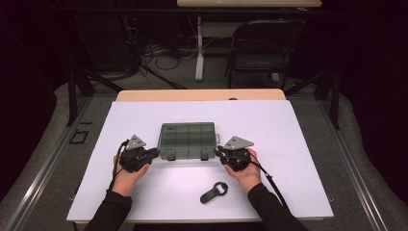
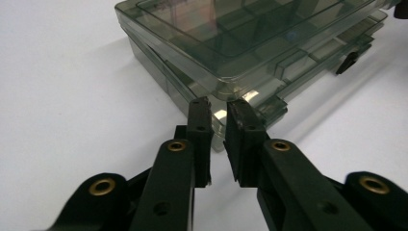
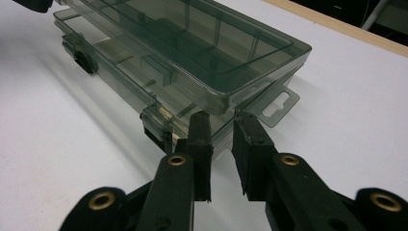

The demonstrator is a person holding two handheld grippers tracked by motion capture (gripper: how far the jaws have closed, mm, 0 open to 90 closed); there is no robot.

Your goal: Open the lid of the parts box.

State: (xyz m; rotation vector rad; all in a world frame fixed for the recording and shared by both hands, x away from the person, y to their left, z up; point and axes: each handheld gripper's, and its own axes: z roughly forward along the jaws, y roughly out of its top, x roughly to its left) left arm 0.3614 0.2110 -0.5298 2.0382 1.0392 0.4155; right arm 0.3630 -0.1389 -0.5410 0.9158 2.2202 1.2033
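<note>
left gripper (image 1: 155,154) sits at the near left corner of the organizer box (image 1: 187,140), its jaws a narrow gap apart with their tips just at the corner's edge; nothing is pinched between them. right gripper (image 1: 217,153) mirrors it at the near right corner, jaws likewise slightly parted and clamped on nothing, tips just at the rim.

the organizer box lies flat near the middle of the white table (image 1: 288,159), lid closed. through the lid the dividers show, splitting the inside into rows of small compartments; whether anything lies in them cannot be told, though those seen clearly look bare.

the box is smoky grey see-through plastic, shallow and rectangular, with rounded lid corners. in the right gripper view a flat hang tab (image 3: 279,106) with a slot juts from its end, and a dark latch (image 3: 86,62) sits on the long front side. in the left gripper view another dark latch (image 2: 347,61) shows on that front.

a black bottle opener (image 1: 213,191) lies on the table nearer the person, well apart from the box.
</note>
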